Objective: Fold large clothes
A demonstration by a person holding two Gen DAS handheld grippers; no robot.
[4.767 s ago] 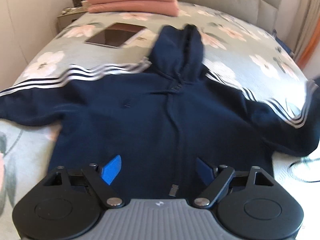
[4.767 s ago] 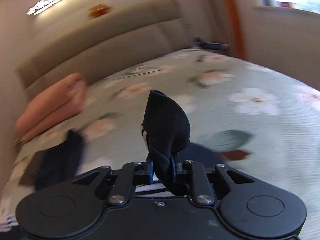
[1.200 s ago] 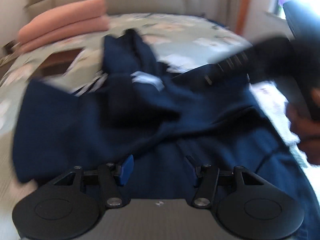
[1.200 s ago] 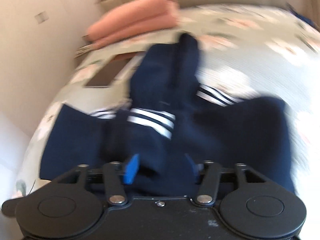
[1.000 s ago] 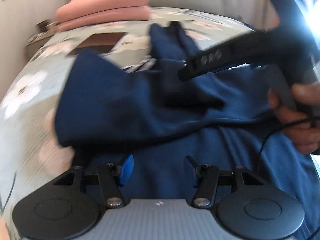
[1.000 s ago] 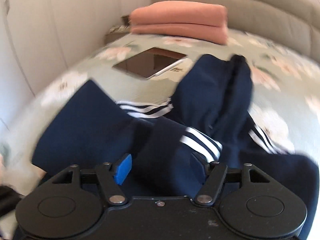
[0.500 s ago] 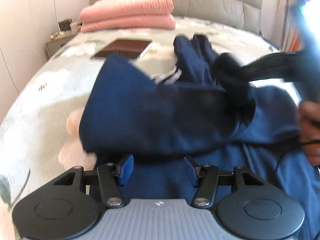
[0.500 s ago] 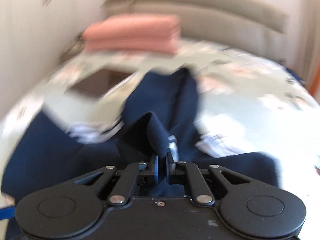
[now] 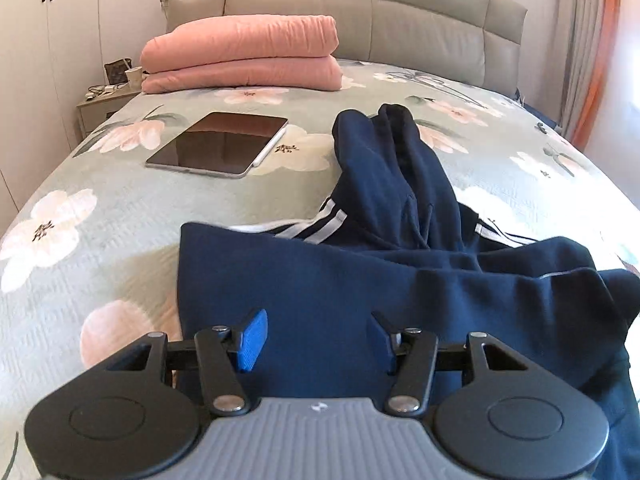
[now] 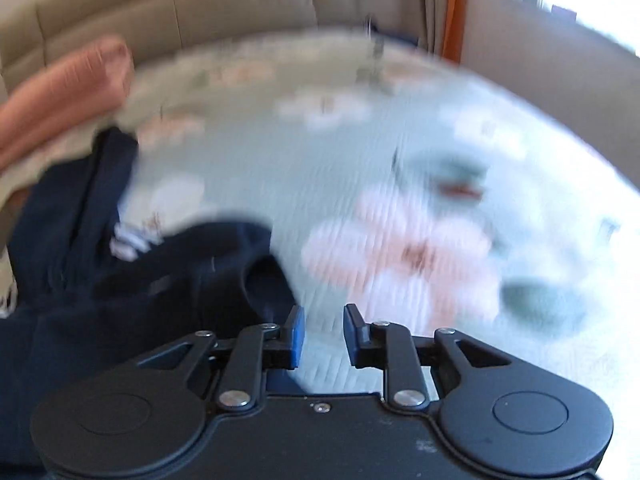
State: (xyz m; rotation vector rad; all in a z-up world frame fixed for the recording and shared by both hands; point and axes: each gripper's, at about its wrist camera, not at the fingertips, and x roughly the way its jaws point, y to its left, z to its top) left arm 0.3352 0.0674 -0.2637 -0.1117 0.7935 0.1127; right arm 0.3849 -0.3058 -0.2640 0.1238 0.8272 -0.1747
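A navy hoodie (image 9: 400,288) with white sleeve stripes lies on the floral bed. Its sleeves are folded across the body and the hood (image 9: 388,160) points toward the headboard. My left gripper (image 9: 318,338) is open and empty, low over the hoodie's lower body. In the blurred right wrist view the hoodie (image 10: 140,280) is at the left, with a sleeve cuff (image 10: 268,284) just left of my right gripper (image 10: 322,334). That gripper is open with nothing between its fingers, over bare bedspread.
A dark tablet (image 9: 218,146) with a stylus lies on the bed left of the hood. Folded pink bedding (image 9: 244,56) sits by the padded headboard (image 9: 360,20). A nightstand (image 9: 102,104) stands at the back left. An orange curtain (image 10: 452,12) hangs at the right.
My right gripper has let go of the sleeve it held pinched half a second ago and swung right off the hoodie. The sleeve now rests across the body. The left gripper stayed open, hardly moving.
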